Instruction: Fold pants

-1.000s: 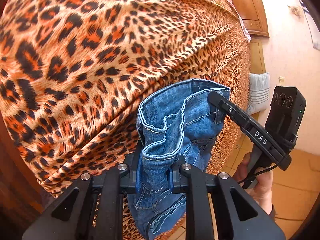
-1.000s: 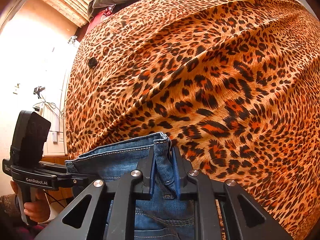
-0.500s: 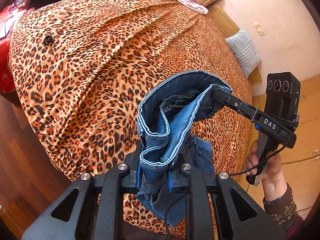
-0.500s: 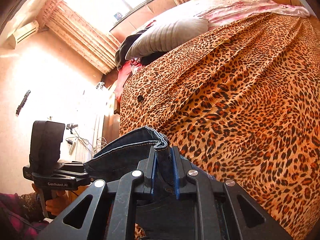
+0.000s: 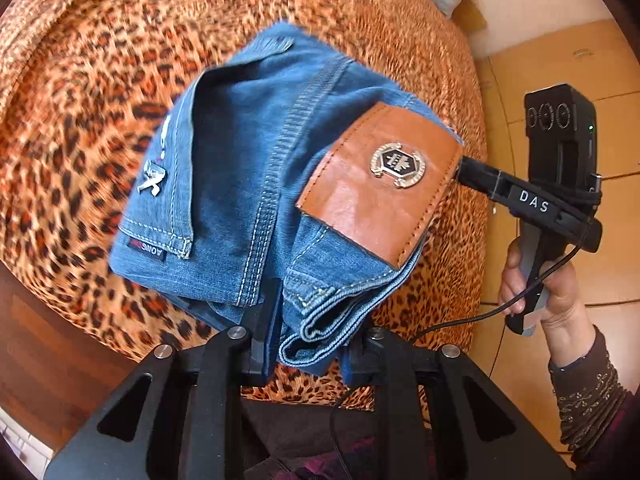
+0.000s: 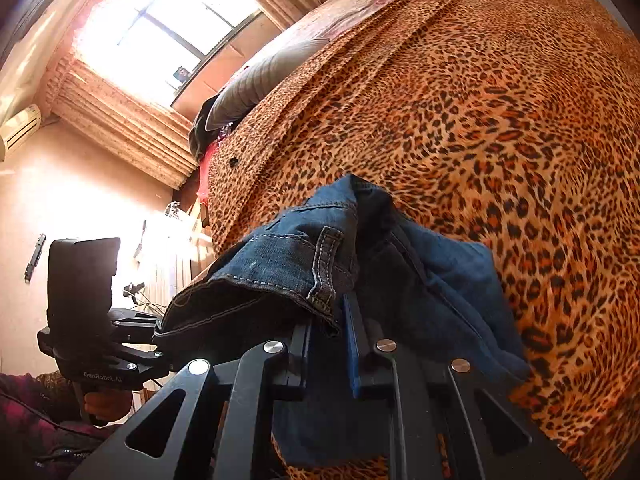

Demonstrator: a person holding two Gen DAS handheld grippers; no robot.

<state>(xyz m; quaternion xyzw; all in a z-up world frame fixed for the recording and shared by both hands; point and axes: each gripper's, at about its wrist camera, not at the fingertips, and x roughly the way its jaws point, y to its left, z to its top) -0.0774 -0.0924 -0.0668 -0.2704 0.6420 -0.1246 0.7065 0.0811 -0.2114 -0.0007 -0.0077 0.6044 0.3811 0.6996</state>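
A bed (image 6: 500,128) covered in a leopard-print spread fills both views, in a room with pale pink walls, a bright window (image 6: 168,28) with pleated curtains and an orange wood floor (image 5: 560,80). The blue jeans (image 5: 256,168) lie bunched in folded layers at the near edge of the bed.

The left wrist view alone shows the jeans' outer face: a brown leather waistband patch (image 5: 380,188) with a metal badge, a stitched back pocket and a small woven label. There the left gripper (image 5: 308,352) has its jaws set apart around the thick stack of denim hems, which bulges between them. The right gripper (image 5: 468,170) reaches in from the side with its tip tucked under the patch edge, held by the person's right hand (image 5: 556,288).

The right wrist view alone shows a grey pillow (image 6: 260,80) at the head of the bed and a wall air conditioner (image 6: 20,130). In it the right gripper (image 6: 328,344) is clamped on a dark fold of denim, and the left gripper's body shows at lower left, its tip hidden behind the cloth.
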